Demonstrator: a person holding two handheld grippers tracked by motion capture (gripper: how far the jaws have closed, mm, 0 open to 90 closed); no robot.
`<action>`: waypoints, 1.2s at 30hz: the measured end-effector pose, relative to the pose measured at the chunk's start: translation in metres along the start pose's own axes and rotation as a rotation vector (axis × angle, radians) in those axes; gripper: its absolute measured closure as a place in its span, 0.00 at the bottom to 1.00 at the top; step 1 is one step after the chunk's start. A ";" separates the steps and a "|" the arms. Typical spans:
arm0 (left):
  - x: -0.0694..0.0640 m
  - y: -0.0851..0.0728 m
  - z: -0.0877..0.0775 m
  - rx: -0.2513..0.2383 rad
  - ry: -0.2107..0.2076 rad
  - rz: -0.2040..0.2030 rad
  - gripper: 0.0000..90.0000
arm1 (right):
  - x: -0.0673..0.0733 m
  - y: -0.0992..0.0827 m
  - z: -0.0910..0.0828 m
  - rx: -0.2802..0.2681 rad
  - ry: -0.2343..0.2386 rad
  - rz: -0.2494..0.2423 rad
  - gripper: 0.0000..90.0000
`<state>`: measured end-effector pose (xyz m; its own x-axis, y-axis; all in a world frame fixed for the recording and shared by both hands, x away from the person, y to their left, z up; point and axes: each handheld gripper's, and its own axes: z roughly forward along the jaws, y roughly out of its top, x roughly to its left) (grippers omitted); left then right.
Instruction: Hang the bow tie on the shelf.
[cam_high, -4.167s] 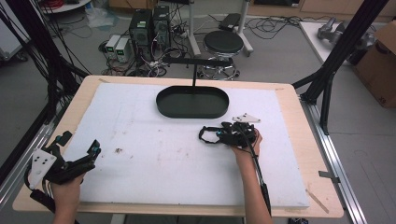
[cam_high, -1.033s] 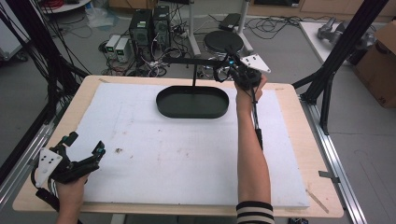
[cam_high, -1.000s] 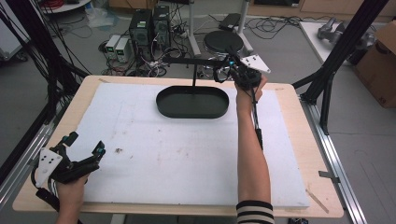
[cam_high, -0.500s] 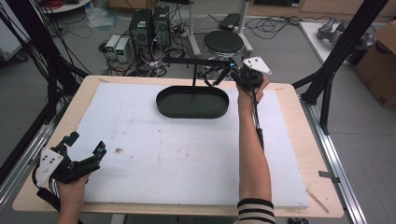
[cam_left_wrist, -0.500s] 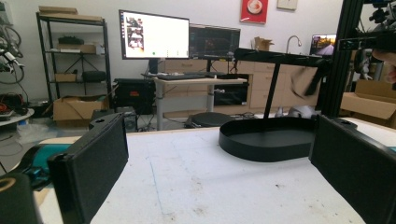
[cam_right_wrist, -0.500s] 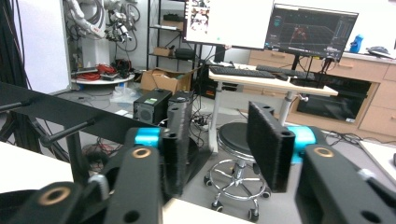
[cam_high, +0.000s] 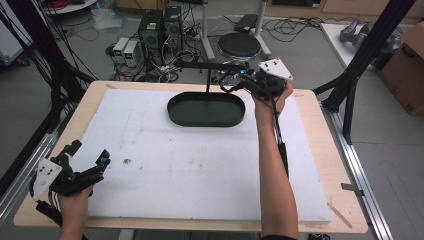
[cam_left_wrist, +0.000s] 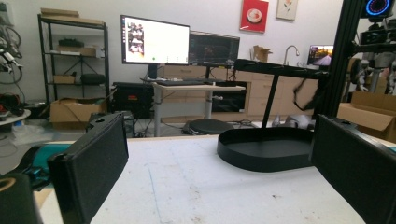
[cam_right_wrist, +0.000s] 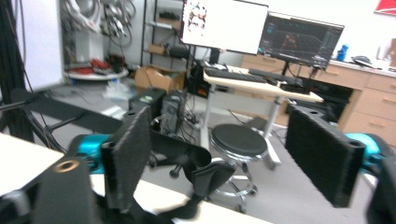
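A black oval tray (cam_high: 205, 110) lies at the back of the white pad, with a thin post and a horizontal black bar (cam_high: 200, 65) above it. My right gripper (cam_high: 231, 84) is raised at the bar's right end, jaws open. In the right gripper view the bar (cam_right_wrist: 93, 122) runs between the open jaws, and a black strap-like piece (cam_right_wrist: 210, 176) hangs from its end; what it is I cannot tell. My left gripper (cam_high: 89, 152) rests open at the near left corner and holds nothing. Its own view shows the tray (cam_left_wrist: 266, 149) and the bar (cam_left_wrist: 280, 68) ahead.
The white foam pad (cam_high: 200, 165) covers most of the wooden table (cam_high: 320, 150). Small brown specks (cam_high: 126, 161) lie near the left gripper. Behind the table stand a round stool (cam_high: 239, 46), computer towers (cam_high: 160, 27) and loose cables. Black frame struts (cam_high: 365, 55) rise at both sides.
The right gripper rose from low over the pad 4.2 s ago to the bar's right end, and in the last second drifted slightly right. The left gripper stayed put.
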<state>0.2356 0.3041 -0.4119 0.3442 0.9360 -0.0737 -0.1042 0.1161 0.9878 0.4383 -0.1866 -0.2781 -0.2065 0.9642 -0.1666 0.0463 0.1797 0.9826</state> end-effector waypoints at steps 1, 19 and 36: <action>0.000 0.000 0.000 -0.002 -0.001 -0.007 0.06 | 0.002 0.002 -0.008 -0.015 -0.004 -0.010 0.26; -0.004 0.010 -0.001 -0.012 -0.020 0.000 0.06 | -0.023 -0.015 -0.140 -0.070 -0.096 0.084 0.24; -0.005 0.013 -0.004 -0.011 -0.007 0.037 0.06 | -0.055 -0.090 -0.209 -0.101 -0.017 0.144 0.21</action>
<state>0.2289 0.3021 -0.3995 0.3469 0.9372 -0.0360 -0.1271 0.0850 0.9882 0.2415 -0.2964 -0.3401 -0.1880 0.9819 -0.0245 -0.0241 0.0203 0.9995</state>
